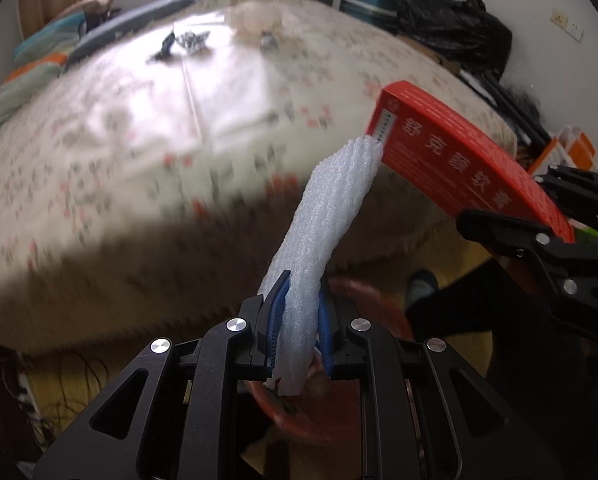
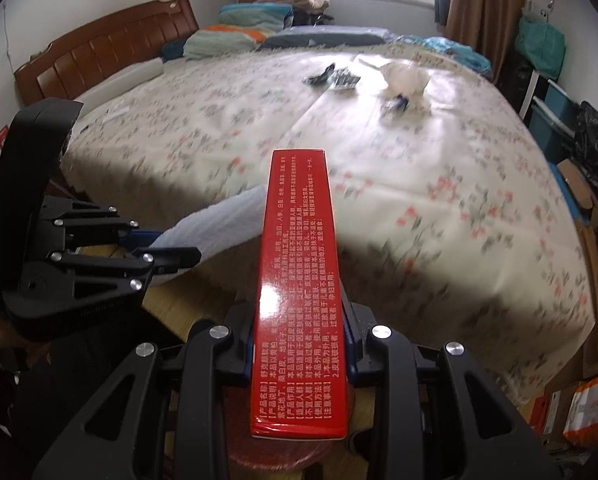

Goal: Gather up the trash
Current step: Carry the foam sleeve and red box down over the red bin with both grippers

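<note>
Blurred bed (image 2: 379, 168), far scraps (image 2: 333, 76) indistinct, red bin (image 1: 363, 408) half hidden

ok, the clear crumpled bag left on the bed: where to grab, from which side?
Pinch the bag at its raised crumpled top, coming from above. It sits puffed up on the flat bed, so folds stick up for the fingers. Both grippers are full for now.

both wrist views overlook the bed (image 1: 139, 120)
</note>
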Motion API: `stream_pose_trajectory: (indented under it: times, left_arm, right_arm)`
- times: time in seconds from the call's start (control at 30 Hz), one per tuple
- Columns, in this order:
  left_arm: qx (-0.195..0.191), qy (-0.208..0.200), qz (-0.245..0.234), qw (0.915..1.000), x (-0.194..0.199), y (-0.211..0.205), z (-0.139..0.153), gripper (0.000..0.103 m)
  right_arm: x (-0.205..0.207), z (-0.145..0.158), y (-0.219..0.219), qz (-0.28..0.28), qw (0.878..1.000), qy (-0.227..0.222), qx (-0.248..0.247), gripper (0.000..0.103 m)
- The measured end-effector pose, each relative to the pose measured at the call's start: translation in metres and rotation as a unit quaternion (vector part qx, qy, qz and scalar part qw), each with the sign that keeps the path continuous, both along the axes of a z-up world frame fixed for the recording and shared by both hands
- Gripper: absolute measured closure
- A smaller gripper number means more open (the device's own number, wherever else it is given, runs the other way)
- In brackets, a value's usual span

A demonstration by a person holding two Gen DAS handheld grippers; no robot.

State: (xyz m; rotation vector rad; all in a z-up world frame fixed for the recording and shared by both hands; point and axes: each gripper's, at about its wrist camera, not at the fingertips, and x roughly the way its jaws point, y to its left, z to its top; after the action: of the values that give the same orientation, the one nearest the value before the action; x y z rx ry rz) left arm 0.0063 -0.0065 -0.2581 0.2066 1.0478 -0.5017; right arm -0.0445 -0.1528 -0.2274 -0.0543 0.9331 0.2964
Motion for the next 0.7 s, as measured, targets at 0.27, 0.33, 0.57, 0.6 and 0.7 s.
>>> stream_pose_trajectory:
  times: [0.27, 0.33, 0.57, 0.6, 0.7]
  left_arm:
    - [0.015, 0.080, 0.007, 0.9967, -0.025, 0.005, -0.062, 0.086]
    - [0.027, 0.099, 0.005, 0.9947, -0.026, 0.003, -0.080, 0.085]
    - [0.066, 0.160, -0.004, 0.9849, -0.024, -0.006, -0.134, 0.085]
    - [0.068, 0.165, -0.005, 0.9838, -0.023, -0.006, -0.139, 0.085]
    - [0.083, 0.189, -0.007, 0.9785, -0.022, -0.009, -0.159, 0.085]
  right_arm:
    - [-0.016, -0.051, 0.006, 0.007, 0.998, 0.058, -0.009, 0.073]
    - [-0.018, -0.067, 0.007, 0.009, 0.997, 0.075, -0.014, 0.073]
    - [-0.019, -0.111, 0.011, 0.018, 0.992, 0.126, -0.025, 0.073]
    - [-0.018, -0.115, 0.012, 0.019, 0.991, 0.130, -0.026, 0.073]
    - [-0.018, -0.128, 0.014, 0.022, 0.989, 0.146, -0.027, 0.073]
